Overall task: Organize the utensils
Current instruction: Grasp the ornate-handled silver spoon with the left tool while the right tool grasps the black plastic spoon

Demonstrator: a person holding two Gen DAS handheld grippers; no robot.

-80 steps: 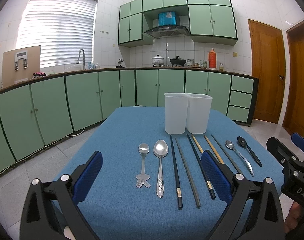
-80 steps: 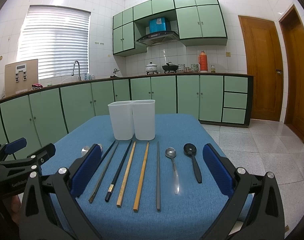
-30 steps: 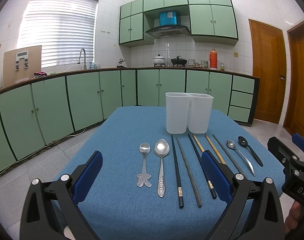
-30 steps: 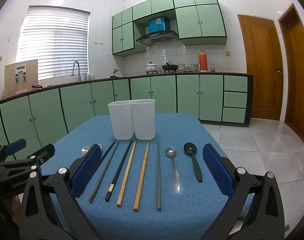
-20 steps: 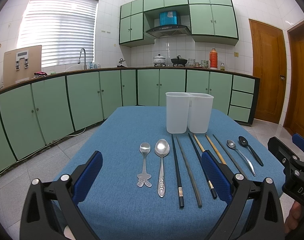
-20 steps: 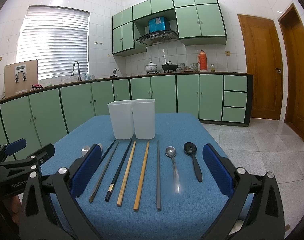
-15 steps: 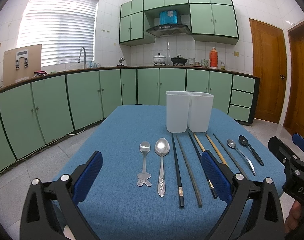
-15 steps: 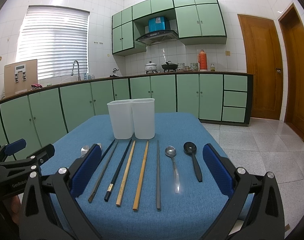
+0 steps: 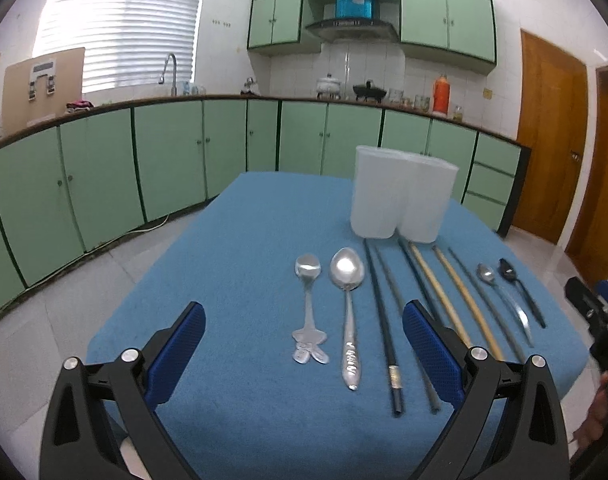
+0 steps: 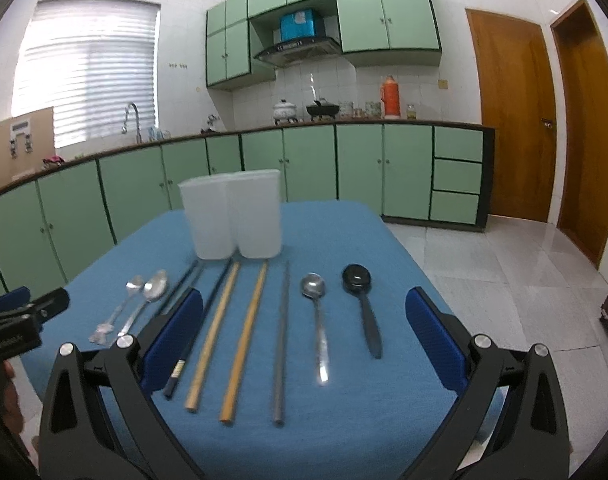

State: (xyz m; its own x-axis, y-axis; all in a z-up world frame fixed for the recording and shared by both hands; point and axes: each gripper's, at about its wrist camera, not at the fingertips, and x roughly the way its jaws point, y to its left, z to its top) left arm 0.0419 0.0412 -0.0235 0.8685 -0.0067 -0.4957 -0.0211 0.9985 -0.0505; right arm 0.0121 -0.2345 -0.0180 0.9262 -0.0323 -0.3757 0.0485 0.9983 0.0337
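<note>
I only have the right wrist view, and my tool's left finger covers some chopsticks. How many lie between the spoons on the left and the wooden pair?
Observer: Three. There is a black chopstick, a gray chopstick beside it, then the banded one that you can see.
Operator: Is the left tool holding anything?
Observer: No. The left tool is open, with nothing between its fingers.
Operator: Do the two left spoons touch?
Observer: No. The small spoon and the big spoon lie side by side with a gap between them.
</note>
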